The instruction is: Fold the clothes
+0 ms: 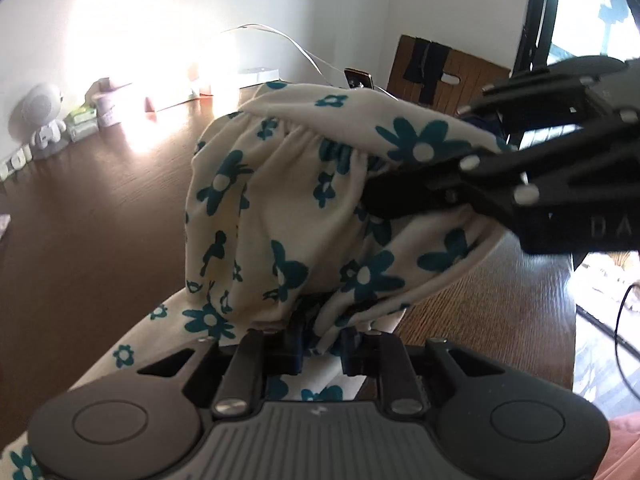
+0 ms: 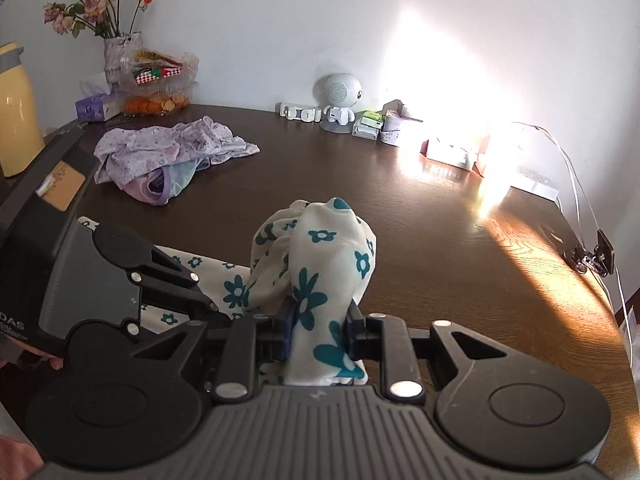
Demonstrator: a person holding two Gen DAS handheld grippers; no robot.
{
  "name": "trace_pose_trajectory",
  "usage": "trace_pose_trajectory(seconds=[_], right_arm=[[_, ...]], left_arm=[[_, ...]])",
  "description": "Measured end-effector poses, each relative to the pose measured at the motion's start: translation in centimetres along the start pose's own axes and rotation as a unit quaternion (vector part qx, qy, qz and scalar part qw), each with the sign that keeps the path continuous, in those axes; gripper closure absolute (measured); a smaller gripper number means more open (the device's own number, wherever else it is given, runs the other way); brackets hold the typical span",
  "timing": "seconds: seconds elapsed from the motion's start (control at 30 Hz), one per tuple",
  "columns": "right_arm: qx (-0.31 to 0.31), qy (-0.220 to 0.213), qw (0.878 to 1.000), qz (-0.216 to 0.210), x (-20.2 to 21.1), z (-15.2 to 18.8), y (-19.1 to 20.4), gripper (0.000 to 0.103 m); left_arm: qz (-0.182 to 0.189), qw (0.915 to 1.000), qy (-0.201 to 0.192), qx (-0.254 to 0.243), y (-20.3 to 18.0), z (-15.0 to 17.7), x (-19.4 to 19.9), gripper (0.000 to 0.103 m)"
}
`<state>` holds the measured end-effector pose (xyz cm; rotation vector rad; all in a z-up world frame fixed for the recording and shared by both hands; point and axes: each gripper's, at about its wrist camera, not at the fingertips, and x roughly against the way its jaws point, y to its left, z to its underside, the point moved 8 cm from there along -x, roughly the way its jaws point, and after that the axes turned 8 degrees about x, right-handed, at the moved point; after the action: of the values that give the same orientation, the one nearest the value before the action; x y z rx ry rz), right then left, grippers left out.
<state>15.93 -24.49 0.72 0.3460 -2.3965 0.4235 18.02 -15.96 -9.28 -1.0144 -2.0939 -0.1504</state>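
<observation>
Two tongs (image 2: 320,332), one floral garment (image 2: 320,264), one lilac clothes heap (image 2: 160,152), one robot figurine (image 2: 340,100).

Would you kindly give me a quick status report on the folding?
Left gripper and right gripper both shut on floral garment, lifted, bunched. Purple clothes pile apart, far left. Nothing blocking.

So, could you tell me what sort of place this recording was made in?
Most likely a room in a home. A dark wooden table stands against a white wall, with a vase of flowers and a tissue box at its back edge, and a crumpled lilac garment lies near the floral garment that both grippers hold.
</observation>
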Motion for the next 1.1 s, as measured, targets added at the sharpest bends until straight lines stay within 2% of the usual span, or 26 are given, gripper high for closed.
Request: trace_pose_trajectory(seconds=[0.17, 0.27, 0.33, 0.4, 0.73, 0.83, 0.9, 1.1], right_arm=[[0.060, -0.001, 0.998, 0.029, -1.1, -0.7, 3.0, 0.080], [0.077, -0.005, 0.996, 0.048, -1.4, -1.1, 4.3, 0.080], [0.084, -0.002, 0.995, 0.058, -1.6, -1.2, 4.6, 0.079], [0.090, 0.001, 0.994, 0.067, -1.8, -1.2, 4.8, 0.079], [0.119, 0.009, 0.989, 0.082, -2.8, -1.7, 7.0, 0.077], [0.133, 0.011, 0.987, 0.091, -3.1, -1.8, 7.8, 0.077], [0.144, 0.013, 0.985, 0.098, -3.3, -1.9, 8.3, 0.077], [0.198, 0.013, 0.973, 0.116, -4.3, -1.9, 11.0, 0.076]], left_arm=[[0.016, 0.9974, -0.001, 0.071, 2.2, -0.2, 0.6, 0.087], [0.016, 0.9976, 0.002, 0.067, 2.7, 0.1, 1.5, 0.079], [0.015, 0.9980, 0.002, 0.062, 3.0, 0.4, 2.4, 0.069], [0.007, 0.9985, -0.005, 0.054, 3.5, 0.8, 3.7, 0.065], [-0.049, 0.9936, -0.051, 0.088, 8.3, -0.3, 7.4, 0.065], [-0.056, 0.9938, -0.057, 0.077, 8.8, -0.7, 8.2, 0.065], [-0.060, 0.9951, -0.051, 0.059, 8.7, -0.4, 8.5, 0.065], [-0.062, 0.9964, -0.009, 0.057, 9.1, 2.2, 7.4, 0.066]])
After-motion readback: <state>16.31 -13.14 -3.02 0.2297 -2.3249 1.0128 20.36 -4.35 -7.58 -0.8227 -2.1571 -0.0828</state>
